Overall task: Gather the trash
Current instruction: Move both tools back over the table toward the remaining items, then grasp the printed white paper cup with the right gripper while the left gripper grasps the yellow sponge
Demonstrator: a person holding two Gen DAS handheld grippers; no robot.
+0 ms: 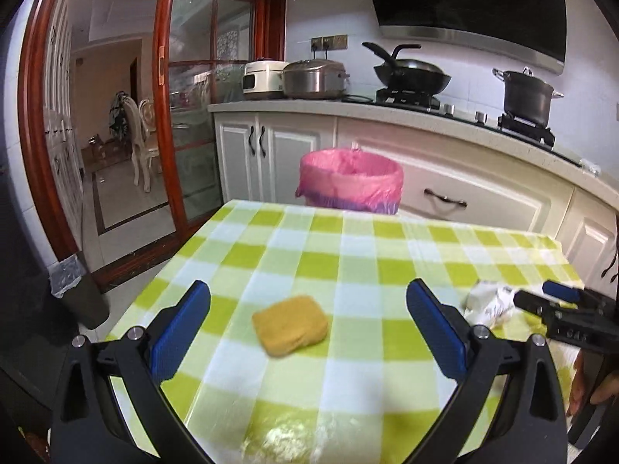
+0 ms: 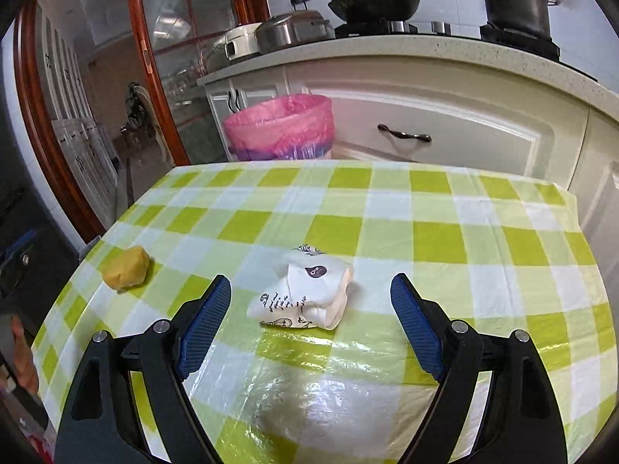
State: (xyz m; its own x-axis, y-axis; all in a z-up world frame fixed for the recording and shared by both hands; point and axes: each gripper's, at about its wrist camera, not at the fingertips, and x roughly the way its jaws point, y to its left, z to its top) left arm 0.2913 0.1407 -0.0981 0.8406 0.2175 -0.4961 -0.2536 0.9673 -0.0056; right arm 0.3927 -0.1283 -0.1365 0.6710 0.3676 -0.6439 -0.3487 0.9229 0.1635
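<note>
A yellow sponge-like block lies on the green checked tablecloth, between and just ahead of my open left gripper. It also shows in the right wrist view at the table's left edge. A crumpled white printed wrapper lies between the open jaws of my right gripper, untouched. The wrapper shows in the left wrist view beside the right gripper. A bin lined with a pink bag stands on the floor beyond the table's far edge; it also shows in the right wrist view.
White kitchen cabinets and a counter with a wok, a pot and cookers run behind the bin. A wood-framed glass door stands to the left. A dark bin sits on the floor by the table's left.
</note>
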